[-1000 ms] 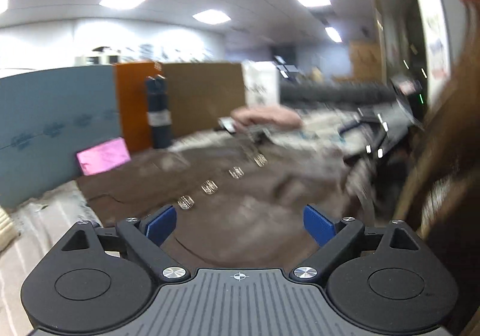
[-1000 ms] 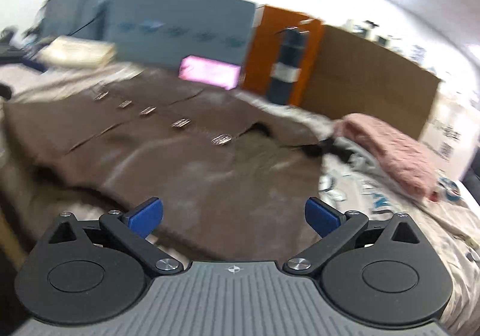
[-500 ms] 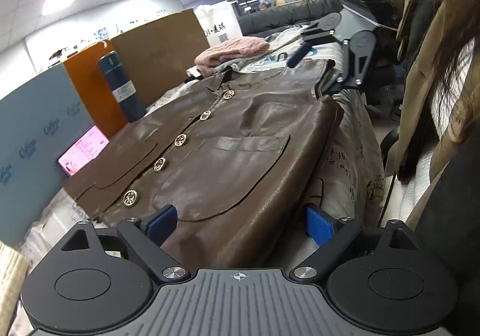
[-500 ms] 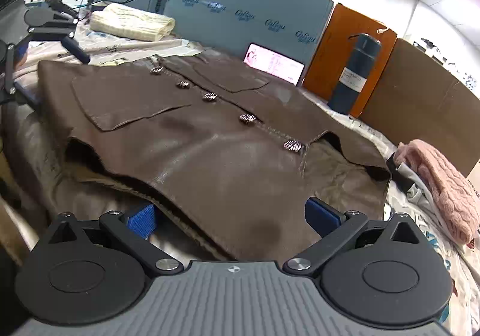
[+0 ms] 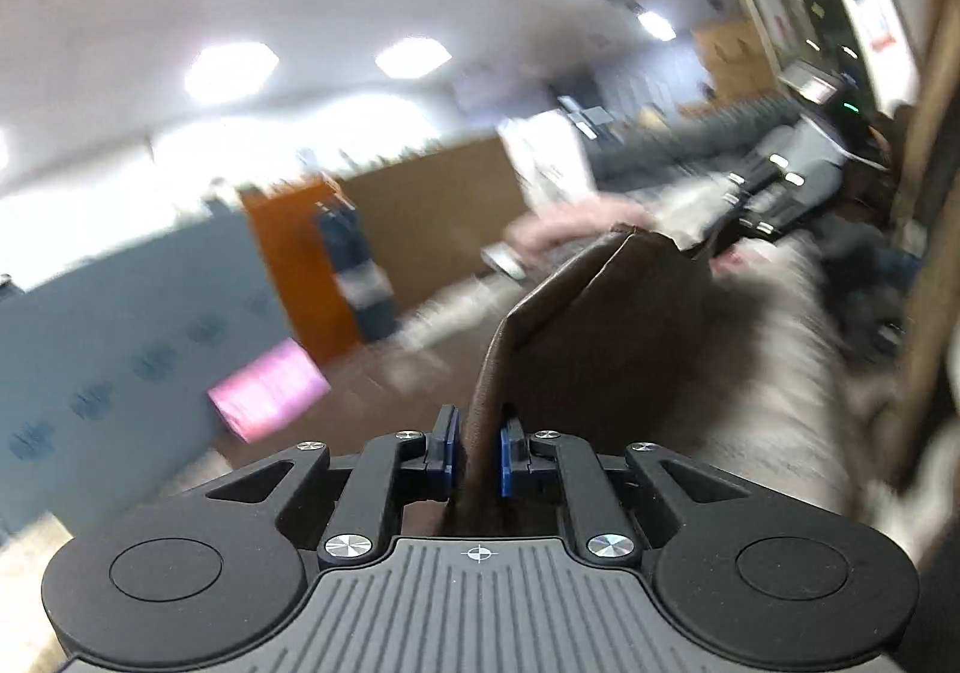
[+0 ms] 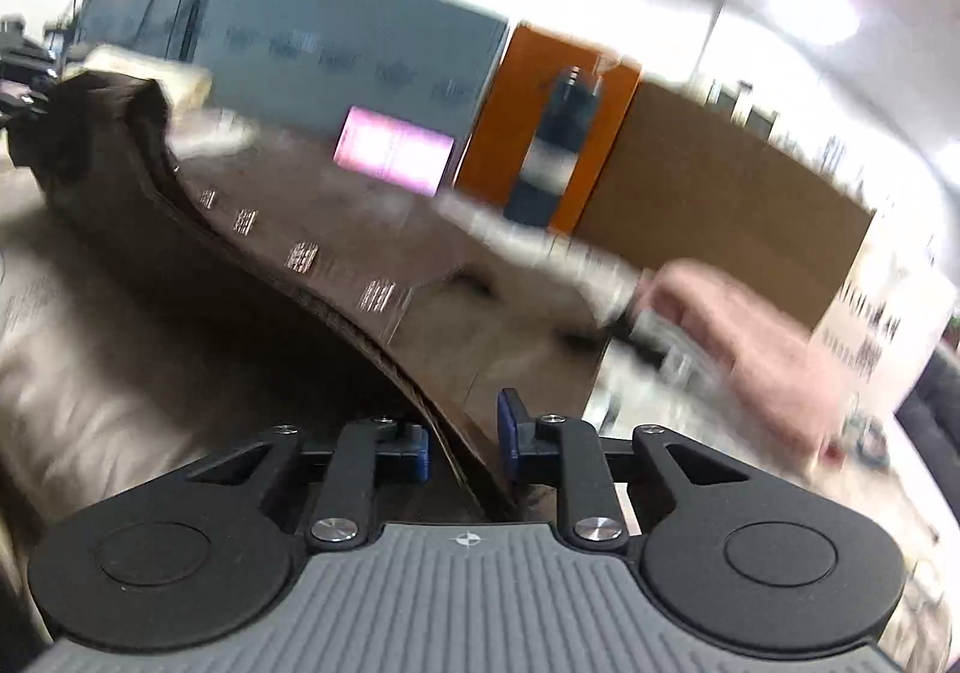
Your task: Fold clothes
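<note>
Half a second ago the jacket (image 5: 606, 337) lay flat and both sets of jaws stood wide, one at each end of its near edge; now each has been brought in on that edge and the leather is lifted off the surface. This is judged to be the start of the first fold: the near side has been taken up, ready to be carried over toward the buttons (image 6: 303, 257).

The left gripper (image 5: 477, 448) is closing, its jaws nearly together, with a thin upright fold of jacket pinched between the blue pads (image 5: 505, 451). Ahead of the jaws the leather rises in a tented ridge toward the right gripper (image 6: 465, 442).

The right gripper is likewise closing. A layered edge of jacket passes between its pads on a slant, pressed against the right one. Ahead and to the left of those jaws the lifted edge curves away to the far end, where the left gripper can barely be made out through blur.
</note>
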### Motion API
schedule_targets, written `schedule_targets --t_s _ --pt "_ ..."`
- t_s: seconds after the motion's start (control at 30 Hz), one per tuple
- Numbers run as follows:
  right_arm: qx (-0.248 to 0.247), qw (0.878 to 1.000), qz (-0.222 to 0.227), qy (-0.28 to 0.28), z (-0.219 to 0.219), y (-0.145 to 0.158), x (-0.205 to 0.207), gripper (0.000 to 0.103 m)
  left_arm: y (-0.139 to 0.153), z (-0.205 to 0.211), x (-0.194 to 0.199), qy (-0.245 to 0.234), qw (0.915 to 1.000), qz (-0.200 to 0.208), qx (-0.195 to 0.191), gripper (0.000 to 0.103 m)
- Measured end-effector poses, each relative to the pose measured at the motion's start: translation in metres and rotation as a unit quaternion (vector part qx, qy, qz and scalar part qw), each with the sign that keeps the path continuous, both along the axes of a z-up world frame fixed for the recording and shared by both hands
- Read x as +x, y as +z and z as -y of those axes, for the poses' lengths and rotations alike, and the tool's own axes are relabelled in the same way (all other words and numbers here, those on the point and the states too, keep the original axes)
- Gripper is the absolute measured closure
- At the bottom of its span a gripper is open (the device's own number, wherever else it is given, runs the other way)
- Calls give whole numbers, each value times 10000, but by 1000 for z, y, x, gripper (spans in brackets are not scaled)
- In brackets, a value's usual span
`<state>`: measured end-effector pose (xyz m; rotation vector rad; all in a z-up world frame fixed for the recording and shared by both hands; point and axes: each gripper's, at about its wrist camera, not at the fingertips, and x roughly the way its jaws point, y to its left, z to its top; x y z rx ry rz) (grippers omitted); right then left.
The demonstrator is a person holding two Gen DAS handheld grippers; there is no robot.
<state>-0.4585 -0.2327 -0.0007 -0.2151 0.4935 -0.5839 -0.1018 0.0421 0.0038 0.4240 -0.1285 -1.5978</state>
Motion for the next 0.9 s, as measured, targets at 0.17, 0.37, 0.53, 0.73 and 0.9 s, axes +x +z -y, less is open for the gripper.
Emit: schedule_targets --t_s 0.17,0.37,0.53,0.73,0.9 --pt "-466 9973 501 250 29 16 28 93 10 33 21 490 9972 94 -565 92" --pt "-534 9957 642 401 80 26 71 94 29 92 63 717 9960 194 -504 92" --pt "-313 9972 600 312 119 17 111 94 25 145 100 863 9961 39 -198 92" --pt "-149 9991 335 208 151 -2 137 94 5 197 137 1010 9942 -199 312 92" --pt "139 9996 244 105 169 -19 143 92 -13 228 158 1012 9912 -439 734 85"
